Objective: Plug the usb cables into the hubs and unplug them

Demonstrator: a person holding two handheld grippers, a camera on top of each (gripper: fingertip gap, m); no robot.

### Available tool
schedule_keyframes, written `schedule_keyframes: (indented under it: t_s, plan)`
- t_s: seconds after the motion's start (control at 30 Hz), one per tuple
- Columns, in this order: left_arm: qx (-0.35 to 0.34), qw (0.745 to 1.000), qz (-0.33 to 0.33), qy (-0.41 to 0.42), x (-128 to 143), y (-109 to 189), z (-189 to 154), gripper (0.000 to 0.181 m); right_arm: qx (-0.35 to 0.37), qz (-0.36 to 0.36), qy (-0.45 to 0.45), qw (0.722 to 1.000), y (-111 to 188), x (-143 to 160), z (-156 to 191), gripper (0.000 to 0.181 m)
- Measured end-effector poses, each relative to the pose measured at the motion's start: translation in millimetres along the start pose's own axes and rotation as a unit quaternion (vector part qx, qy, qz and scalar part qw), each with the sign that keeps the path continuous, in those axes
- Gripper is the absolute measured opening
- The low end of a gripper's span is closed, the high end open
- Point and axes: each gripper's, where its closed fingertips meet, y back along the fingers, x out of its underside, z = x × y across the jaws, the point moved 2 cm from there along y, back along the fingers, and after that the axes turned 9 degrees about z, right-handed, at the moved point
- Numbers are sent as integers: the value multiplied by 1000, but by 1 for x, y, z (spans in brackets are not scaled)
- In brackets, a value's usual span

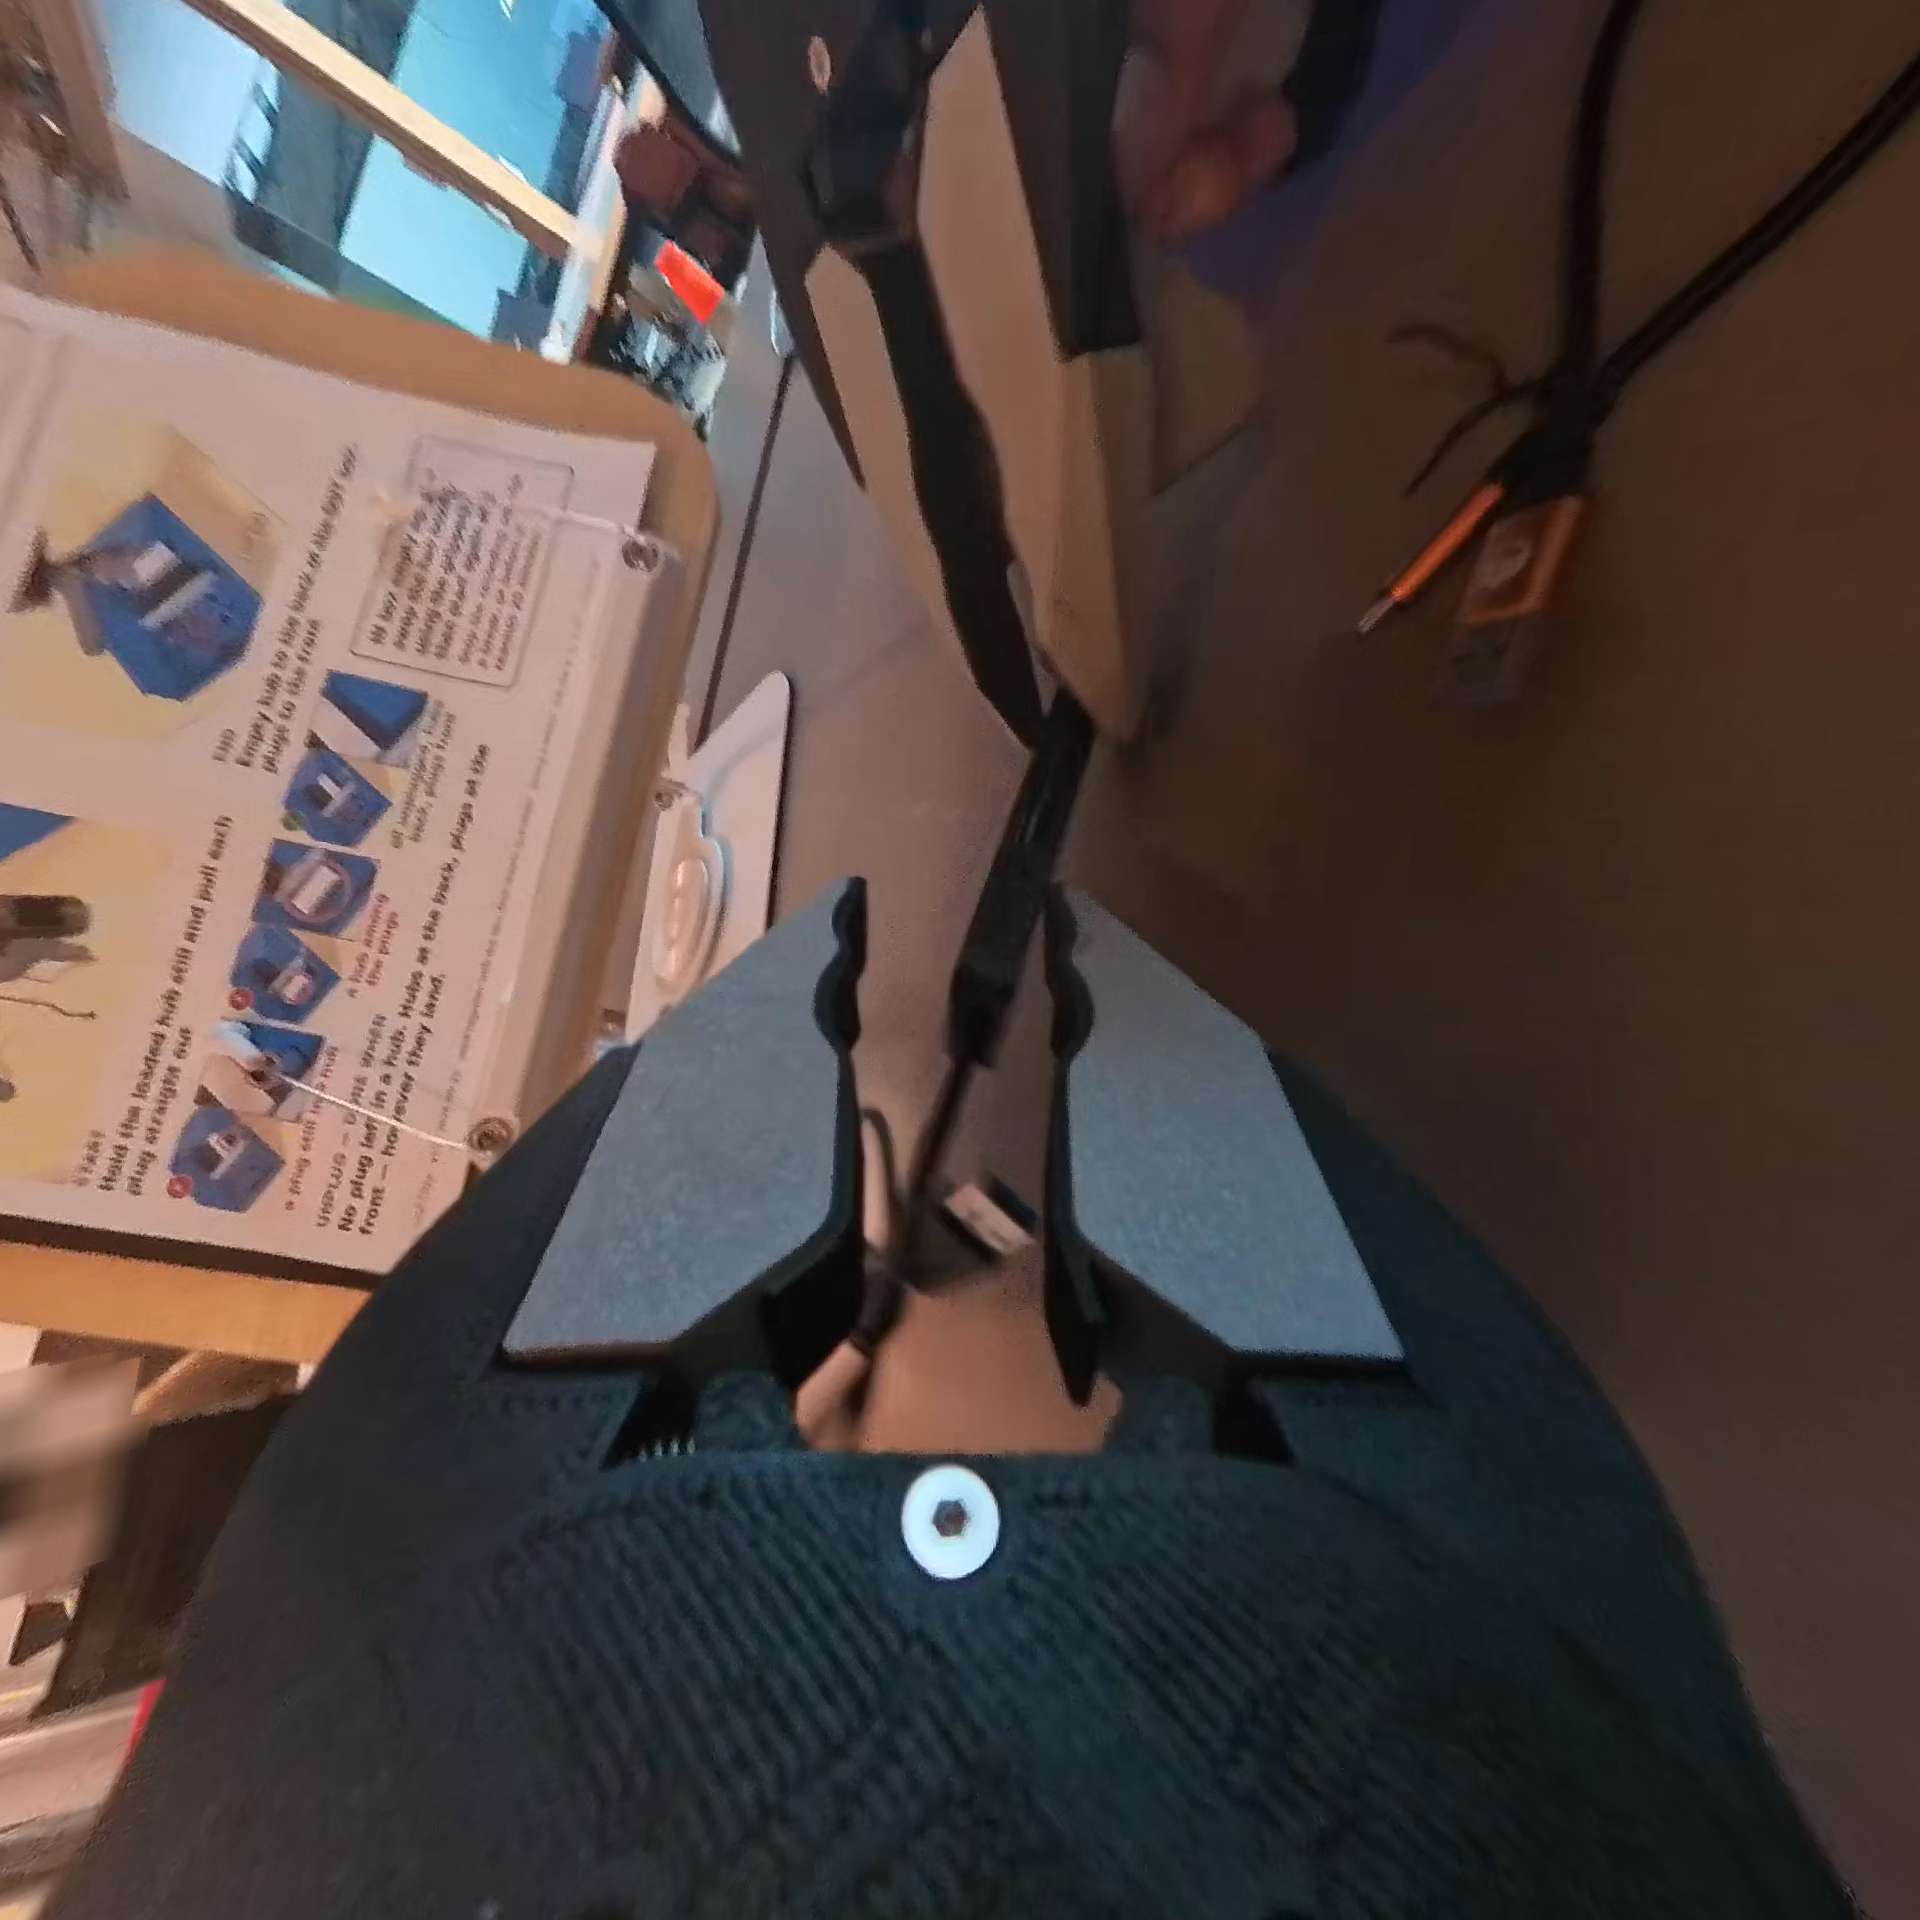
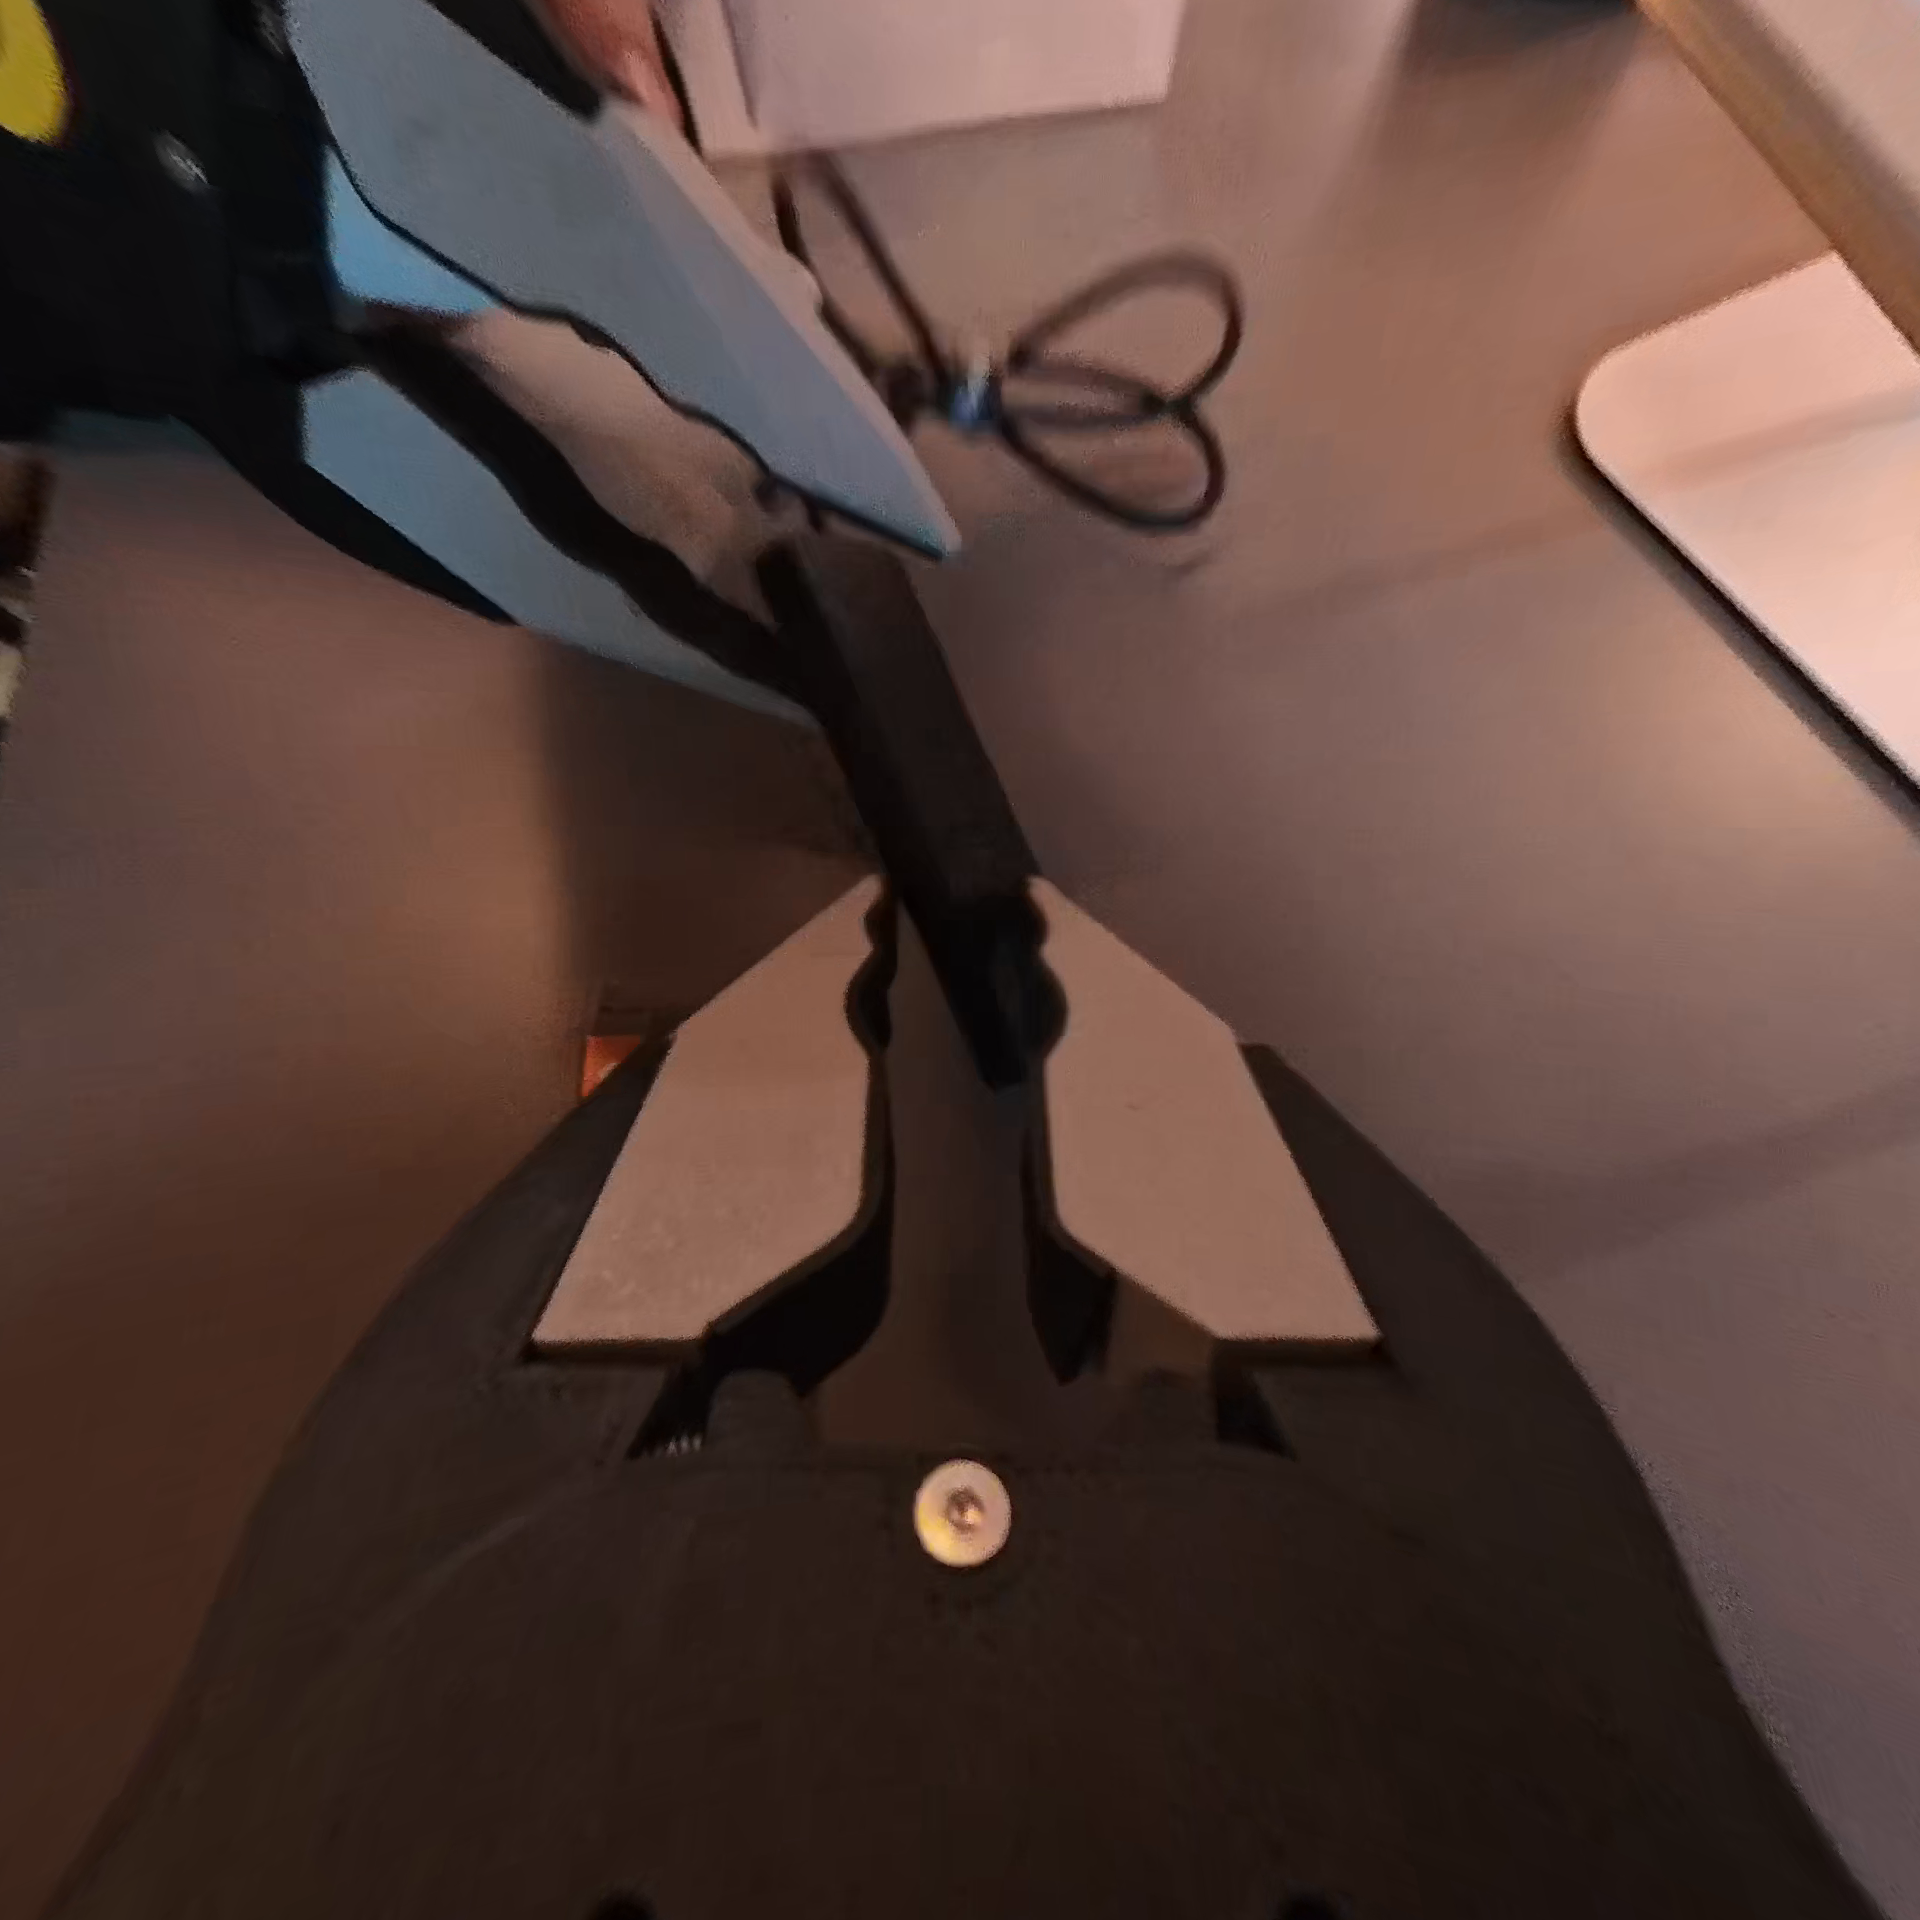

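Observation:
My right gripper (image 2: 961, 914) is shut on the near end of a long black hub (image 2: 914, 748), held above the grey table (image 2: 1351, 831). My left gripper (image 1: 954, 904) is closed around a black USB plug (image 1: 992, 987), whose cable (image 1: 935, 1132) trails back between the fingers. The plug meets the hub's far end (image 1: 1055, 790), which sits at the right gripper's tips (image 1: 1055, 717). I cannot tell how deep the plug is seated. In the right wrist view the left gripper (image 2: 774, 530) comes in from the upper left. Both views are blurred.
A loose silver-tipped plug (image 1: 987, 1210) lies under my left gripper. Orange-bodied plugs with black cables (image 1: 1507, 561) lie to the right. An instruction sheet on a wooden board (image 1: 312, 727) and a white pad (image 1: 738, 810) are at the left. A coiled black cable (image 2: 1122, 416) lies beyond the hub. Left tips to right tips: about 4 cm.

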Motion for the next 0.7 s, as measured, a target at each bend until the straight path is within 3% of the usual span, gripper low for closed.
schedule_keyframes:
  t_s: [0.07, 0.13, 0.23, 0.4, 0.43, 0.53, 0.6, 0.7]
  plan:
    - [4, 1000, -7, -19, -5, 1, -7, 25, -4, -8, 4, 1000, 2, -2, 2, 13]
    - [10, 999, 2, -50, -5, -1, -17, 0, 7, -6, 1, 1000, 2, 0, -1, 13]
    - [2, 997, 33, -71, 2, -9, -20, 0, 7, 1, -11, 1000, 0, 3, -4, 14]
    - [34, 999, 22, -23, 4, -8, -19, 0, 12, 6, -7, 1000, -2, 4, -5, 15]
    - [42, 999, 22, -7, 5, -8, -18, 7, 19, 8, -1, 1000, -2, 4, -5, 15]
    - [72, 995, 51, 44, 17, -15, -15, 55, 55, 14, 29, 998, 2, 1, -6, 11]
    - [65, 993, 69, 77, 25, -20, -8, 56, 56, 0, 34, 998, 6, -4, -4, 10]
    - [72, 991, 63, 95, 30, -22, -7, 31, 20, -32, 23, 999, 13, -11, 2, 9]
